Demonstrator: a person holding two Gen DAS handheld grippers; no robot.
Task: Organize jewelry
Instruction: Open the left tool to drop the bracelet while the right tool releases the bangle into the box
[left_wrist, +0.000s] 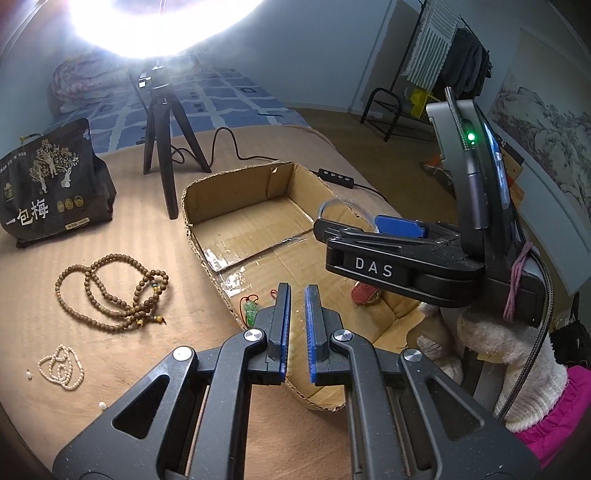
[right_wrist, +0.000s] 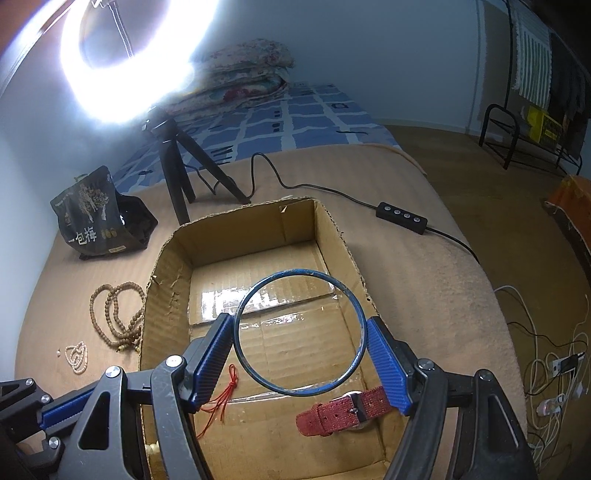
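Left wrist view
- Left gripper (left_wrist: 297, 291): fingers nearly together with a narrow gap, nothing between them; positioned over the near left wall of the cardboard box (left_wrist: 236, 175).
- Right gripper (left_wrist: 334, 225): seen from the side at the right, over the box; carries a clear bangle (left_wrist: 334, 204), only partly visible here.
- Brown bead necklace (left_wrist: 118, 290): lies coiled on the tan cover left of the box, outside it.
- White bead bracelet (left_wrist: 61, 366): on the cover, near the brown beads, closer to the camera.
- Green pendant (left_wrist: 252, 309) with red cord: inside the box, against the left wall.
- Red watch strap (left_wrist: 365, 293): inside the box, partly hidden under the right gripper.
- Snack bag (left_wrist: 48, 184): upright at far left.
- Tripod (left_wrist: 166, 147): stands beyond the box, under a bright ring light.

Right wrist view
- Right gripper (right_wrist: 301, 338): fingers spread wide and clamped on the bangle (right_wrist: 255, 365), one pad on each side of the ring, held above the box floor.
- Cardboard box (right_wrist: 332, 236): open top, taped floor.
- Red watch strap (right_wrist: 341, 408): flat on the box floor, below the bangle.
- Red cord (right_wrist: 221, 402): on the floor by the left pad.
- Brown bead necklace (right_wrist: 118, 314): outside the left wall.
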